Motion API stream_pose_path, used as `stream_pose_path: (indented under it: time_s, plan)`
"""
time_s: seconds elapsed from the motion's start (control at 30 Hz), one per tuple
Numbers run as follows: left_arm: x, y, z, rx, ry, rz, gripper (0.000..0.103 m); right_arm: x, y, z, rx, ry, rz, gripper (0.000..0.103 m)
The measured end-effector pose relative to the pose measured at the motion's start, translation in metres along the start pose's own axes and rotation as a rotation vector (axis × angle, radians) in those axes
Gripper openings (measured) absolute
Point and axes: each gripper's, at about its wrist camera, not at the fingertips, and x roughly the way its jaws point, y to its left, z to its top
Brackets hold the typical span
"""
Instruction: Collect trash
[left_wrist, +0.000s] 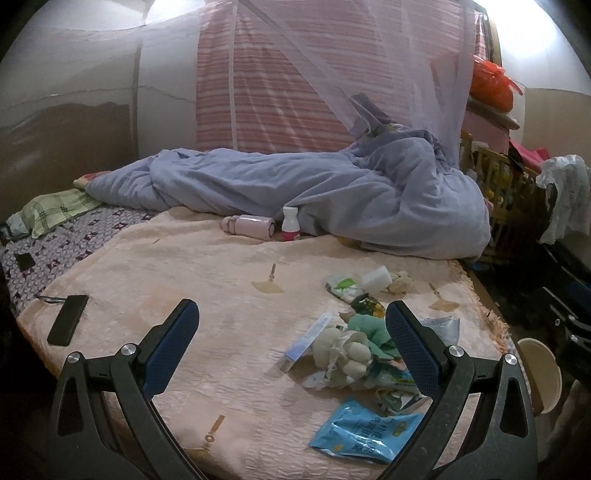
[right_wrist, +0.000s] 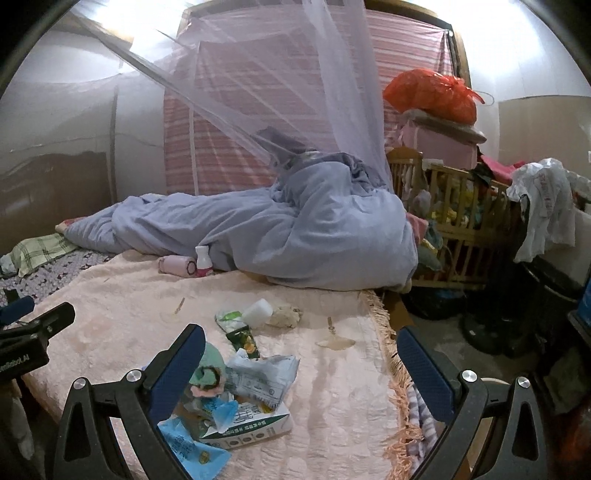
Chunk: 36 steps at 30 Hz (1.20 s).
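Note:
Litter lies in a heap on the peach blanket (left_wrist: 207, 280) near the bed's right edge: a blue snack bag (left_wrist: 364, 430), a crumpled white wad (left_wrist: 345, 354), a green scrap (left_wrist: 369, 326) and a tube (left_wrist: 308, 339). My left gripper (left_wrist: 291, 319) hovers open over the heap's left side, holding nothing. In the right wrist view the same heap shows a green-and-white carton (right_wrist: 251, 426), a crumpled wrapper (right_wrist: 264, 376) and the blue bag (right_wrist: 188, 445). My right gripper (right_wrist: 301, 345) is open above the blanket (right_wrist: 332, 398), just right of the heap. Further back lie a green packet (right_wrist: 231, 319) and a white block (right_wrist: 258, 312).
A grey-blue duvet (left_wrist: 295, 192) is bunched across the far side, with a pink flask (left_wrist: 251, 225) and a small white bottle (left_wrist: 290, 223) in front. A black phone (left_wrist: 68, 319) rests at left. A wooden crib (right_wrist: 465, 218) and a paper cup (left_wrist: 541, 373) stand beyond the bed's right edge.

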Motion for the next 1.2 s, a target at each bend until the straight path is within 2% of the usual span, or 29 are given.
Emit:
stream_pose_path:
  time_s: [1.2]
  plan:
    - [-0.0004,0.0029,0.0008,-0.008,-0.003,0.007,0.101,-0.0022,0.0033,-0.0001,0.002,-0.006,-0.006,0.103]
